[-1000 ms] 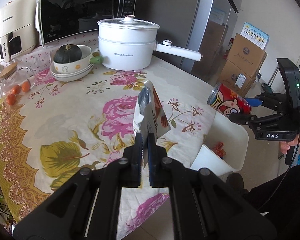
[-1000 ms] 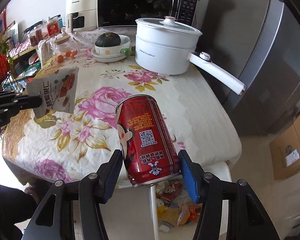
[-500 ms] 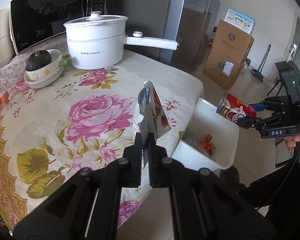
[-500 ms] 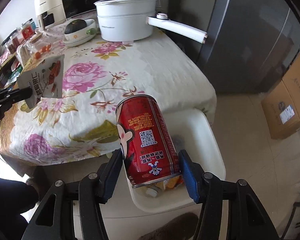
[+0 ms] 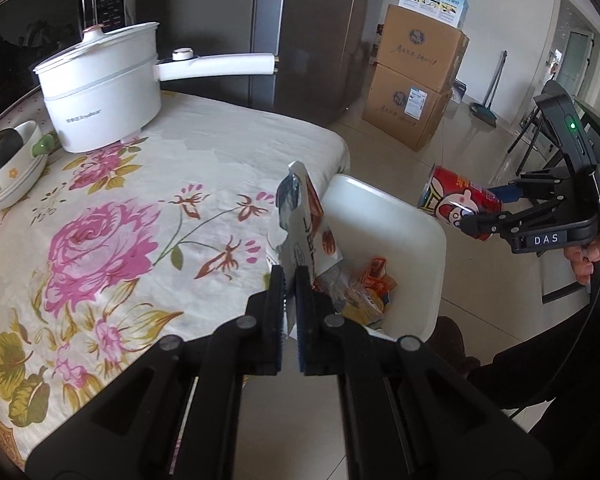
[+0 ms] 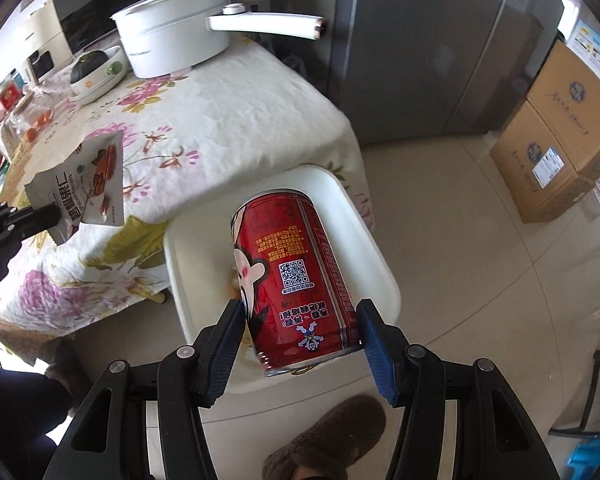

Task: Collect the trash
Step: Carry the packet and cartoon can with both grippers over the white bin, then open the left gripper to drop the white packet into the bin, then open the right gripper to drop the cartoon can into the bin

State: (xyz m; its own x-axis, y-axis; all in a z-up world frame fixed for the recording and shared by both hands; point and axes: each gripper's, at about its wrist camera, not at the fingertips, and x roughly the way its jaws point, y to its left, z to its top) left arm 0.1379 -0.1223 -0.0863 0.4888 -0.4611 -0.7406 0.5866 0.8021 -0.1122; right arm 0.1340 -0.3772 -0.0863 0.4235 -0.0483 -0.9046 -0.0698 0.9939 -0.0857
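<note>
Left hand-held gripper (image 5: 291,280): clamped on snack packet (image 5: 306,228), table (image 5: 140,208) edge | right hand-held gripper (image 6: 300,320): clamped on red can (image 6: 294,276) over white bin (image 6: 376,264), 12 o'clock

The red can (image 6: 296,276) hangs tilted above the white bin (image 6: 380,272); the snack pouch (image 5: 306,224) stands upright at the bin's edge.

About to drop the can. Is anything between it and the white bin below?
Nothing visible: the red can, clamped in the right gripper, hangs over the open white bin, which holds only wrappers.
</note>
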